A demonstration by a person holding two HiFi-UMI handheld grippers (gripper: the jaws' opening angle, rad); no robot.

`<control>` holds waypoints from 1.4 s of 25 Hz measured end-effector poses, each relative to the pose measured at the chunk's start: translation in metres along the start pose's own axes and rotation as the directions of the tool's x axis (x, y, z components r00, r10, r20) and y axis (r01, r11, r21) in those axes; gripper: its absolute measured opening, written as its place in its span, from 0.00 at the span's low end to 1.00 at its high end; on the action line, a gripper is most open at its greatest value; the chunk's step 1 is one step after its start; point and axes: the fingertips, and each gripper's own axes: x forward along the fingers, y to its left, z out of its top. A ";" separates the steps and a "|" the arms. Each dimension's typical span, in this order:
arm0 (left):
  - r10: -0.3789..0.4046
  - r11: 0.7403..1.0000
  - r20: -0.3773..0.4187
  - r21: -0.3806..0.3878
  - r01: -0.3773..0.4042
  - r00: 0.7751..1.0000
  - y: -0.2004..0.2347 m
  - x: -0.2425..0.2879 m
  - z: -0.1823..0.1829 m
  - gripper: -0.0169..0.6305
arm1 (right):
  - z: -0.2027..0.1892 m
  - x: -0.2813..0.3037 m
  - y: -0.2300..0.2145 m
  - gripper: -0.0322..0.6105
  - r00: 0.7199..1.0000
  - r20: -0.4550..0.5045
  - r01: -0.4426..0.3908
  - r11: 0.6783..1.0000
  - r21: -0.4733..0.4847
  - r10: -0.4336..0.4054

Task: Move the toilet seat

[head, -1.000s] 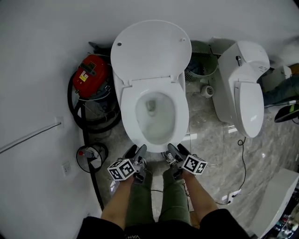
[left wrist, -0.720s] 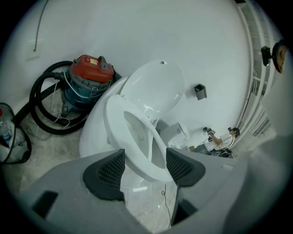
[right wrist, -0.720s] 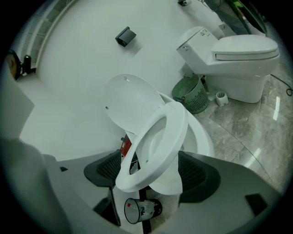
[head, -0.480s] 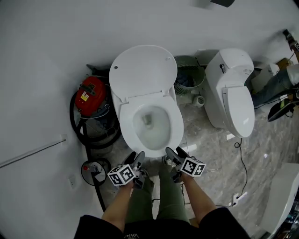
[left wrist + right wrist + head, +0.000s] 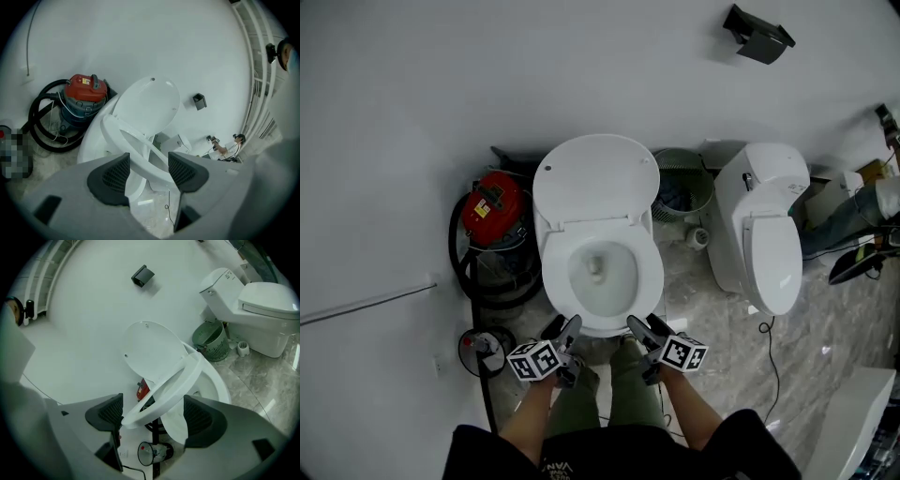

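Lifting stage: toilet seat [image 5: 652,272], front edge tilted up off the bowl [image 5: 91,143], lid [image 5: 595,178] upright behind. Left gripper [image 5: 563,323], jaws just closing, and right gripper [image 5: 644,321] each pinch the front rim. Probably rigid, light, glossy-slick plastic, hinged at the rear; best held squarely at the front rim.
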 end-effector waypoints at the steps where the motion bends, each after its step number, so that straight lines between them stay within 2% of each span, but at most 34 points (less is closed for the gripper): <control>1: 0.009 1.000 0.006 -0.001 -0.009 1.000 -0.003 0.000 0.005 0.42 | 0.004 0.000 0.004 0.66 1.000 -0.018 -0.008 1.000 -0.001 0.008; 6: 0.046 0.999 0.048 -0.029 -0.045 0.998 -0.020 0.001 0.027 0.42 | 0.025 -0.002 0.020 0.65 0.995 -0.098 -0.040 0.999 -0.031 0.037; 11: 0.071 0.997 0.090 -0.024 -0.069 0.993 -0.032 0.002 0.050 0.42 | 0.043 0.001 0.033 0.65 0.988 -0.140 -0.081 0.995 -0.064 0.071; 21: 0.072 0.997 0.160 0.027 -0.077 0.984 -0.057 0.009 0.095 0.42 | 0.083 0.010 0.061 0.63 0.981 -0.144 -0.152 0.978 -0.139 0.132; 28: 0.069 0.994 0.254 0.066 -0.088 0.965 -0.075 0.017 0.133 0.41 | 0.116 0.020 0.083 0.62 0.970 -0.155 -0.221 0.950 -0.221 0.189; 35: 0.048 0.988 0.294 0.129 -0.089 0.955 -0.091 0.030 0.171 0.41 | 0.150 0.035 0.100 0.61 0.962 -0.152 -0.263 0.920 -0.289 0.227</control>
